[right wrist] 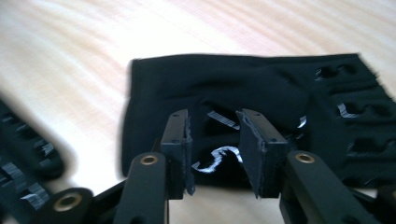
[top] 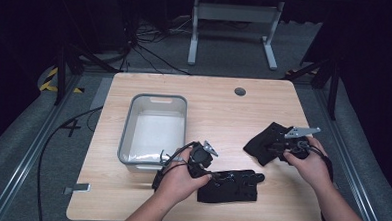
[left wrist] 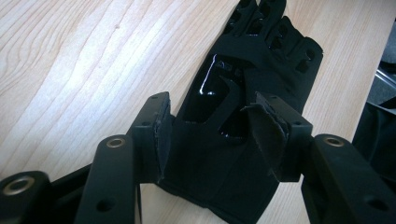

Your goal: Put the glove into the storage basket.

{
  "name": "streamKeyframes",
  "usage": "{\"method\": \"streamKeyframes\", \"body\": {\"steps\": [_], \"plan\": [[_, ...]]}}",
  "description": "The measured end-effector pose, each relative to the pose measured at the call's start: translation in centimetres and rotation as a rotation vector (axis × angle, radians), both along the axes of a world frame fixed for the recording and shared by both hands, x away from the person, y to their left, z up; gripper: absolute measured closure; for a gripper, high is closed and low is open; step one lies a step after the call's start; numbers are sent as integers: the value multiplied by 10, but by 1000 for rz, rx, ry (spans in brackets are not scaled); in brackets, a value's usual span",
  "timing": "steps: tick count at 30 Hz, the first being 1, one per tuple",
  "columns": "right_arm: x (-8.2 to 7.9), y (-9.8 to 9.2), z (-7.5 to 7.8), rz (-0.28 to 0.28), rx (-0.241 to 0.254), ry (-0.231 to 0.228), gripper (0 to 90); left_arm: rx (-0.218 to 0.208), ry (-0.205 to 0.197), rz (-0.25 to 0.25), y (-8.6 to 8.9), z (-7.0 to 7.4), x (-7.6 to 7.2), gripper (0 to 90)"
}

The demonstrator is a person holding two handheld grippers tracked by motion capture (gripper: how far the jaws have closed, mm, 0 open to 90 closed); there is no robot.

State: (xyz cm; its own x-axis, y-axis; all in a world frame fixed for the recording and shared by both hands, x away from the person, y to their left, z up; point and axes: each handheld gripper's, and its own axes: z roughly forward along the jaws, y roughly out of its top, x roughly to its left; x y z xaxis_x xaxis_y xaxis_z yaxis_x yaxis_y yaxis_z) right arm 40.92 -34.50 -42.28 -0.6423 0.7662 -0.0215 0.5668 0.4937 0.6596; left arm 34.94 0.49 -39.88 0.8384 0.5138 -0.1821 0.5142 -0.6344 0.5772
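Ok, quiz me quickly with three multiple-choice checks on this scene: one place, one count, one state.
1. In the high view, where does the grey bin stand?
A. on the table's left part
B. at the table's far right corner
C. on the floor

2. How many black fingerless gloves lie on the table?
A. one
B. two
C. four

3. How do the right gripper's jaws stand?
A. shut tight together
B. clamped on the bin's rim
C. apart, over a glove

Answers:
1. A: the grey bin sits left of both gloves on the table.
2. B: one glove lies near the front edge and the other glove at the right.
3. C: the right gripper shows a clear gap between its pads, with black fabric behind.
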Motion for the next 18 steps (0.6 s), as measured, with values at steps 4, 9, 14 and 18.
{"method": "streamKeyframes", "body": {"steps": [4,9,14,18], "plan": [[20,-7,1,-21,-6,9,638,-2,-2,4,4,1,-3,481],[39,-11,3,-43,-30,21,637,6,3,11,10,1,-6,479],[52,-9,4,-36,-43,11,592,1,3,26,14,1,-6,479],[63,-8,1,-20,-79,13,523,2,0,24,15,2,-7,472]]}}
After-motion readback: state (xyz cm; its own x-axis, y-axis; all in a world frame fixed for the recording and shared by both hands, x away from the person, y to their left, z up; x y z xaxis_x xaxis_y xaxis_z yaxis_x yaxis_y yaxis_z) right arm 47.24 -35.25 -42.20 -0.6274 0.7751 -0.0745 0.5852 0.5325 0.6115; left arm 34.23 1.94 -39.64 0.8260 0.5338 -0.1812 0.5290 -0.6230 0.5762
